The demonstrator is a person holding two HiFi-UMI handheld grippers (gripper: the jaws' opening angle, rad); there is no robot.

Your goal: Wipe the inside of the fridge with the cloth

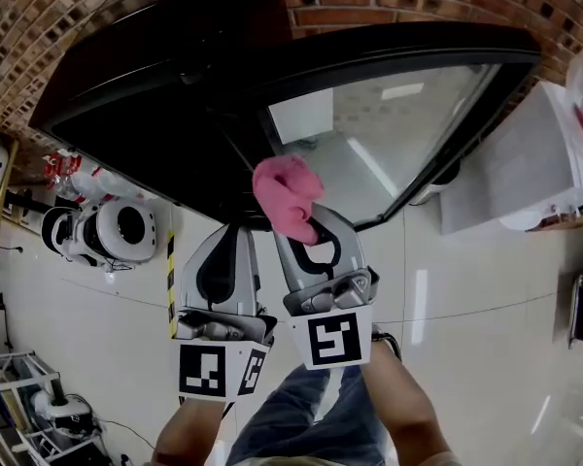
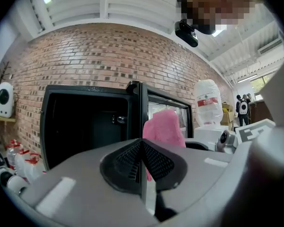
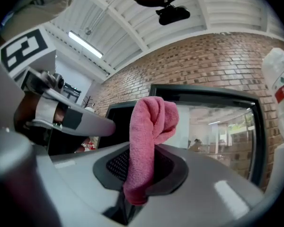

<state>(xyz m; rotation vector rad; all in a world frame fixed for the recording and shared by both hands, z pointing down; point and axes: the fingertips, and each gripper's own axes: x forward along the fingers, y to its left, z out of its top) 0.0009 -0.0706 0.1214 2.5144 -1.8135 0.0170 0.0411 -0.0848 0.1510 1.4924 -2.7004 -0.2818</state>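
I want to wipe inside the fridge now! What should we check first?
1. Cloth held tight: ok. The right gripper has its jaws clamped on it.
2. Door open: ok. The glass door is swung aside and the dark opening shows.
3. Left gripper empty: ok. Its jaws are together with nothing between them.
4. Cloth touching the inside of the fridge: not ok. It is held out in front of the fridge.
5. Nothing in the way inside: cannot tell. The inside is too dark to see.
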